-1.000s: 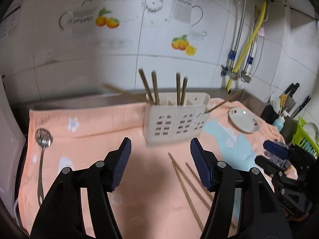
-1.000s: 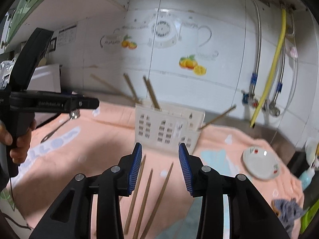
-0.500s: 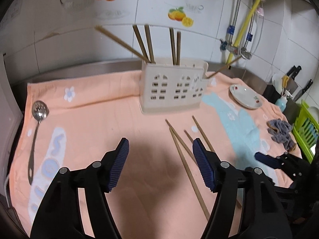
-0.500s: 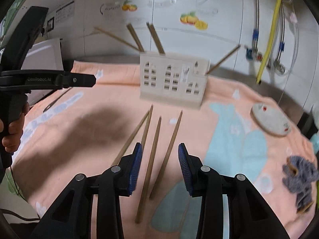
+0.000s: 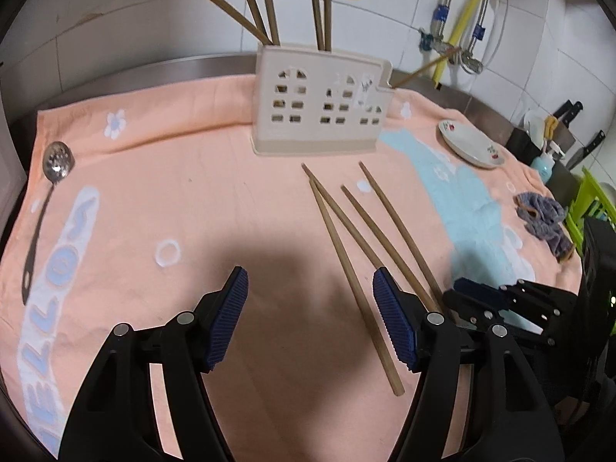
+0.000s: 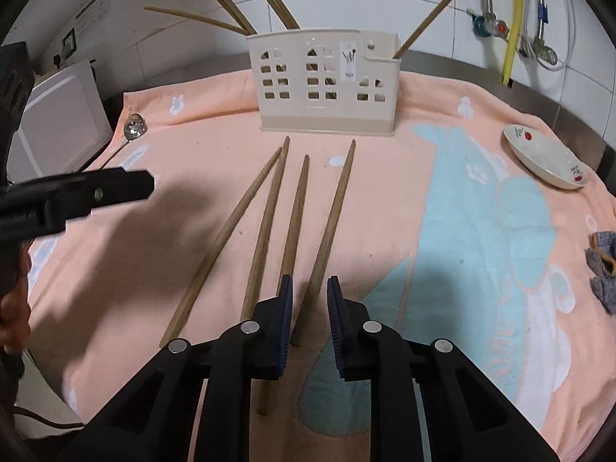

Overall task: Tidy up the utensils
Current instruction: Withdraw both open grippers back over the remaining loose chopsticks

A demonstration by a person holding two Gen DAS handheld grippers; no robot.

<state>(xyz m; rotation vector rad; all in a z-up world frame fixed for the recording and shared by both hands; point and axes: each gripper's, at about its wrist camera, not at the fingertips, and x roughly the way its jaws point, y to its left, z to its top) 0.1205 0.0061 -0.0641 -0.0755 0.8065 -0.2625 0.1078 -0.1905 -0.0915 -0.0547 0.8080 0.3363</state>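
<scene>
Several wooden chopsticks lie loose on the peach towel in front of a cream slotted utensil holder, which has more chopsticks standing in it. My left gripper hovers open just left of the loose chopsticks, with nothing between its fingers. In the right wrist view the same chopsticks fan toward the holder. My right gripper is low over the rightmost chopstick, its jaws closing with that stick between them and a small gap on each side. A slotted spoon lies at the towel's far left.
A small white plate and a grey cloth sit on the towel's right side. Beyond them are knives and a green rack. A white appliance stands at the left. Pipes run down the tiled wall behind.
Both grippers have sunk toward the towel and tipped downward. The right jaws have narrowed around the rightmost loose chopstick. The left jaws stay wide.
</scene>
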